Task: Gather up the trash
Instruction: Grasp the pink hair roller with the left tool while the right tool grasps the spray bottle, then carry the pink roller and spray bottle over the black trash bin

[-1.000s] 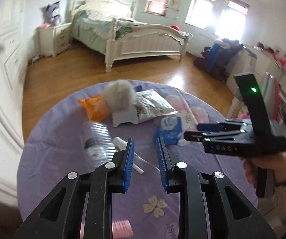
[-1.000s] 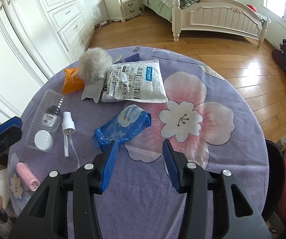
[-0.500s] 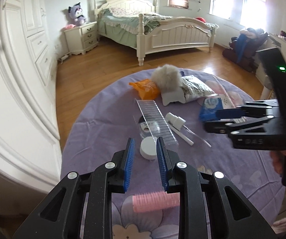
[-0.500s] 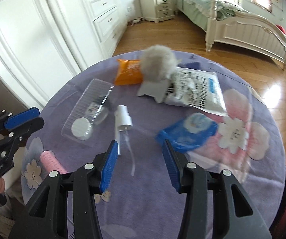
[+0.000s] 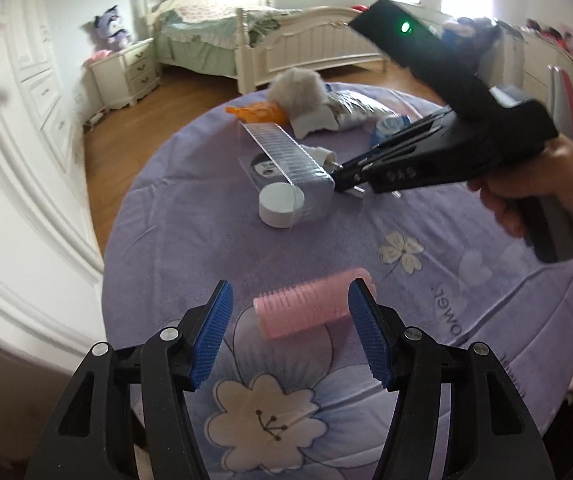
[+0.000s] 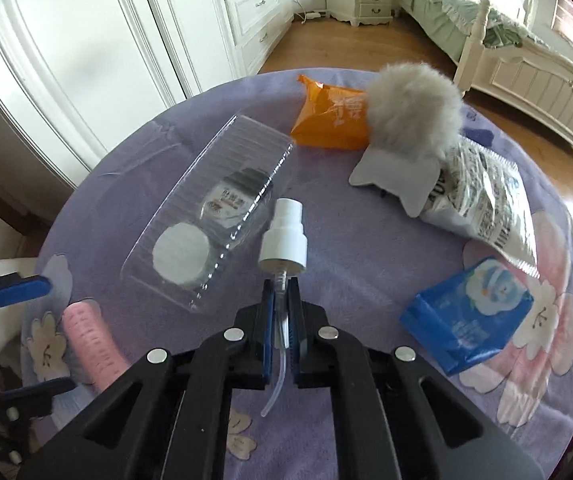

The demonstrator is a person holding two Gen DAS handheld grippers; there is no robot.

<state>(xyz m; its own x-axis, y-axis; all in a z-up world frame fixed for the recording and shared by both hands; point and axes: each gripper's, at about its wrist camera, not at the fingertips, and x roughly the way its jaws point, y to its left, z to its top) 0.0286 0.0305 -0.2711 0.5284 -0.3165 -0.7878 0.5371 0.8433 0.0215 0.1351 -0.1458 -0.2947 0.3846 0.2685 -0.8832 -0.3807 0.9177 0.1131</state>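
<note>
A round table with a purple flowered cloth (image 5: pixel 190 216) holds the trash. My left gripper (image 5: pixel 290 332) is open, its blue pads either side of a pink hair roller (image 5: pixel 306 310), which also shows in the right wrist view (image 6: pixel 88 342). My right gripper (image 6: pixel 281 300) is shut on the thin tube of a white spray pump head (image 6: pixel 284 236); it shows in the left wrist view (image 5: pixel 346 178) beside a clear plastic tray (image 5: pixel 286 168). The tray (image 6: pixel 206 216) holds a white round lid. An orange wrapper (image 6: pixel 330 118), a printed plastic bag (image 6: pixel 482 204) and a blue tissue pack (image 6: pixel 470 316) lie further off.
A grey fluffy pompom on a grey cat-shaped base (image 6: pixel 410 120) stands at the table's far side. White wardrobe doors (image 6: pixel 86 60) are to the left. A white bed (image 5: pixel 286 40) and nightstand (image 5: pixel 126 72) stand beyond on the wooden floor.
My left gripper opened and dropped toward the pink roller. My right gripper moved left to the spray pump and closed on its tube.
</note>
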